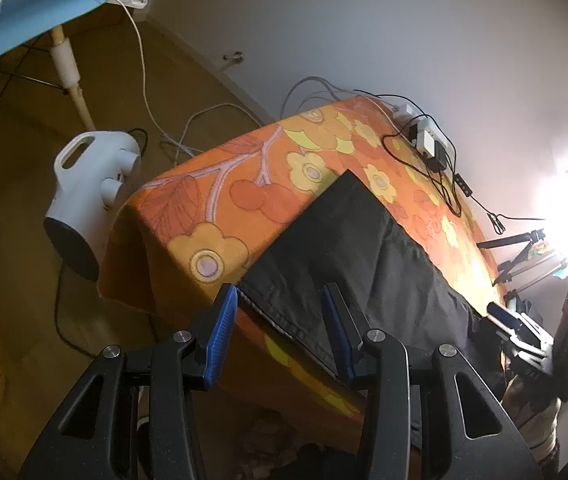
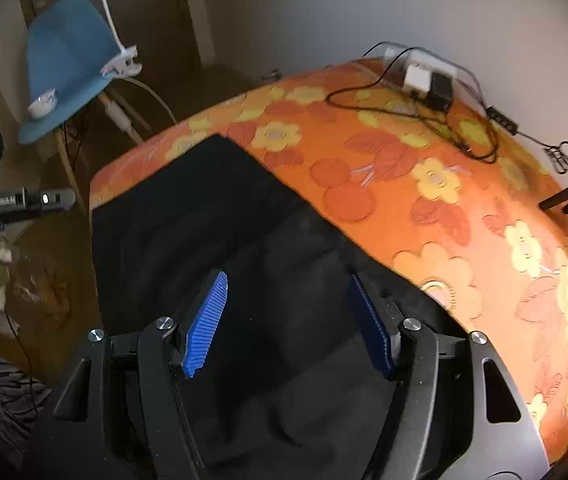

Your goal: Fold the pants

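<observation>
An orange cloth with yellow flowers and red leaves (image 2: 423,184) covers the table. At its far edge, near the pale wall, a white power strip with white and black chargers (image 2: 429,76) lies among tangled black cables (image 2: 435,120). A blue plastic chair with wooden legs (image 2: 66,60) stands on the brown floor; a white clip lamp (image 2: 122,62) grips its edge and a small white cup (image 2: 42,101) sits on the seat. A white fan heater with two knobs (image 1: 88,188) stands beside the table corner.
</observation>
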`<state>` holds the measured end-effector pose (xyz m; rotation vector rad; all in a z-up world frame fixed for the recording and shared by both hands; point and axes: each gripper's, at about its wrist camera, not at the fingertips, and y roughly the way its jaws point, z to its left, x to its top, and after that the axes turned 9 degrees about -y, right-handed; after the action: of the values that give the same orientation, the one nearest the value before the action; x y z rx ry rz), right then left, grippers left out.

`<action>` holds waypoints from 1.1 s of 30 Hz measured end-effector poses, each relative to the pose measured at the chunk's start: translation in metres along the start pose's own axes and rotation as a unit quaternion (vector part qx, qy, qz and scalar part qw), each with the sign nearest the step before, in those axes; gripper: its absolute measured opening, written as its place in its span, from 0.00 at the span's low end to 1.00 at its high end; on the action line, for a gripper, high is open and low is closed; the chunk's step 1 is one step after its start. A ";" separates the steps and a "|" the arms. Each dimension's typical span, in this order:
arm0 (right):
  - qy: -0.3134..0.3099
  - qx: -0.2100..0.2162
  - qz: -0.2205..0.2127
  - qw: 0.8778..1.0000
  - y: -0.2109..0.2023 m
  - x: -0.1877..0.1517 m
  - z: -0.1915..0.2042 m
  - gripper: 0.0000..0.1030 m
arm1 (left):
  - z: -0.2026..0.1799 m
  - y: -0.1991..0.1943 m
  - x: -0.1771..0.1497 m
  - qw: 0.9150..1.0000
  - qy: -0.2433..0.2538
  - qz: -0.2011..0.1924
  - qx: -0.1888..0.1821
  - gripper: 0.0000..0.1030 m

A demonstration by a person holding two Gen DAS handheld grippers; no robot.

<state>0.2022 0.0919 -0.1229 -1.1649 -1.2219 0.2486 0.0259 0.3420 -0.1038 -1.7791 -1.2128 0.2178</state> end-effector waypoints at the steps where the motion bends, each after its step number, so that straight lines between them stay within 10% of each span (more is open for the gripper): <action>1: -0.001 -0.001 0.004 1.000 0.004 -0.003 0.001 0.64 | 0.001 0.000 0.001 1.000 -0.001 -0.001 0.001 0.41; 12: 0.064 -0.070 -0.017 0.995 -0.043 -0.038 -0.078 0.64 | -0.024 0.005 -0.015 0.999 0.027 0.017 -0.018 0.41; 30: 0.091 -0.026 0.054 0.994 -0.028 -0.088 -0.130 0.65 | -0.046 0.031 -0.034 0.997 0.071 0.040 0.009 0.41; 33: 0.094 -0.017 0.058 0.994 -0.024 -0.089 -0.127 0.26 | -0.051 0.034 -0.038 0.996 0.081 0.043 0.011 0.41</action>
<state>0.2615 -0.0524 -0.1427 -1.2614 -0.9990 0.2003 0.0589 0.2787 -0.1145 -1.7946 -1.0170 0.1339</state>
